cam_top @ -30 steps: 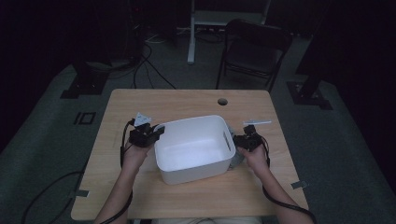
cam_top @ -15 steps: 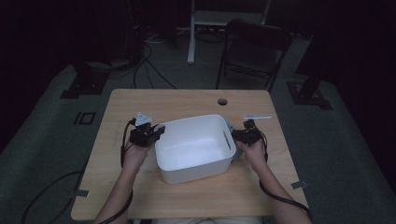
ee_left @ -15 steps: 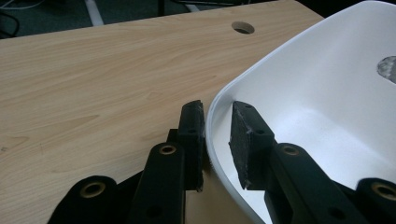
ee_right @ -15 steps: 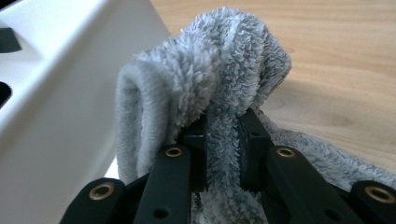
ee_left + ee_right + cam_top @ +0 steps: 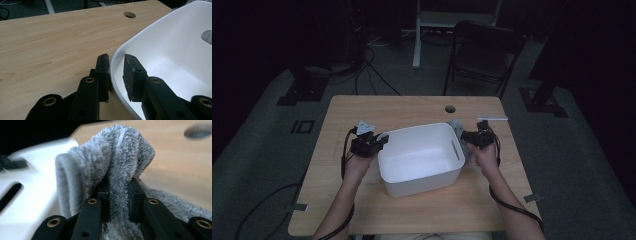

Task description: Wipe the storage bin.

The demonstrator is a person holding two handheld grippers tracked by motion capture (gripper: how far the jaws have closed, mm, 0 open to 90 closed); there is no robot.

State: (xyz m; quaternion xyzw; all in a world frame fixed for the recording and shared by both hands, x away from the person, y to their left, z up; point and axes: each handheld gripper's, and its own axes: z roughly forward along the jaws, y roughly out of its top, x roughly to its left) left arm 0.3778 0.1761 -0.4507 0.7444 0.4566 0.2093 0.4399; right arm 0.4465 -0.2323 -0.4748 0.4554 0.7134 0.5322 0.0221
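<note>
While the left gripper [image 5: 381,141] steadies the white tub [image 5: 419,159] at its left rim, the right gripper [image 5: 463,136] holds a grey fluffy cloth [image 5: 117,162] bunched just outside the tub's right wall, probably so that the cloth can be carried over the rim and dropped inside without the tub sliding on the desk [image 5: 412,107]. Left fingers [image 5: 103,72]: nearly closed, one pad outside the tub's rim [image 5: 115,60] and one inside; the outer pad lies against the wall, while a narrow gap shows at the inner pad, so a firm pinch cannot be confirmed. Right fingers [image 5: 103,195]: closed on a fold of the cloth, which rises in a thick hump above the pads and trails onto the desk beyond them. The tub's handle slot [image 5: 8,193] lies to the left of the right fingers. The tub itself sits between the two pairs of fingers, empty so far as can be seen.
</note>
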